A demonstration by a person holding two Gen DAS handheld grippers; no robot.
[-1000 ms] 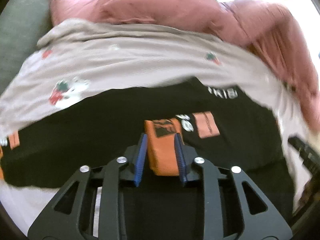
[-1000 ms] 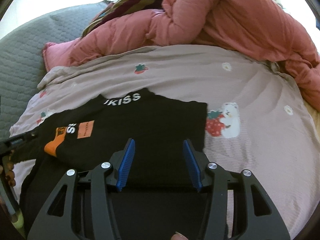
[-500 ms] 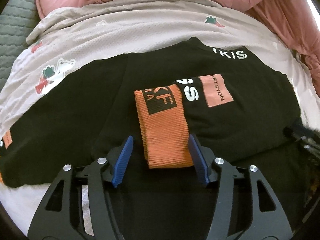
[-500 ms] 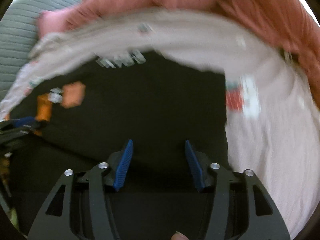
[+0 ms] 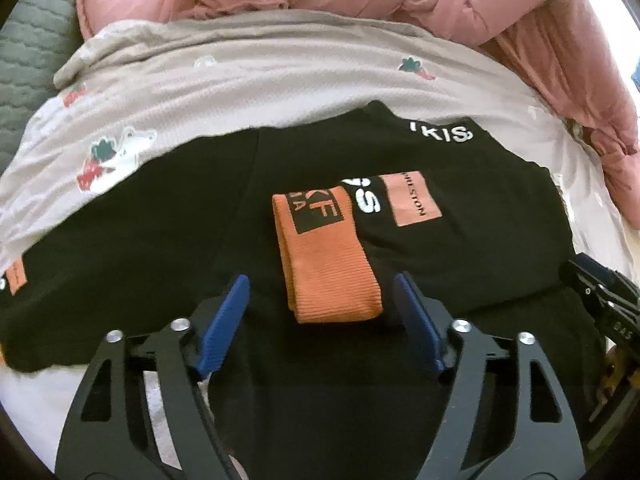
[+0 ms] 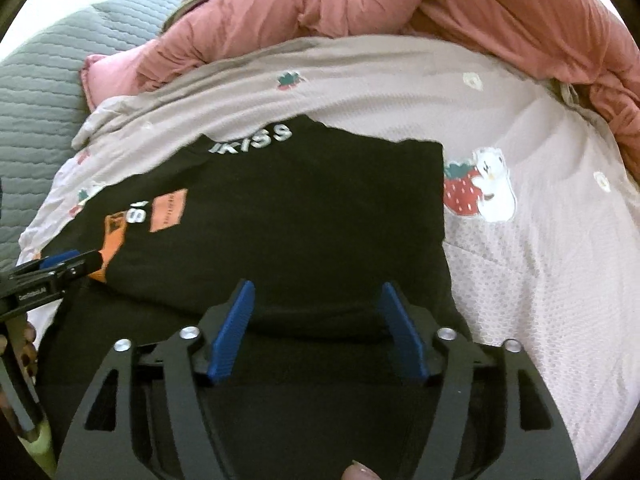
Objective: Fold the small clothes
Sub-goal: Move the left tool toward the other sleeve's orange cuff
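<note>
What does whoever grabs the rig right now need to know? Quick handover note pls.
Left gripper: jaws opening, orange cuff between them, pads off it.
Right gripper: jaws opening over the black garment, gripping nothing.
Garment lies on the strawberry-print sheet, sleeve folded in across the body.
Done: sleeve fold. Left: apparently the remaining folds.
</note>
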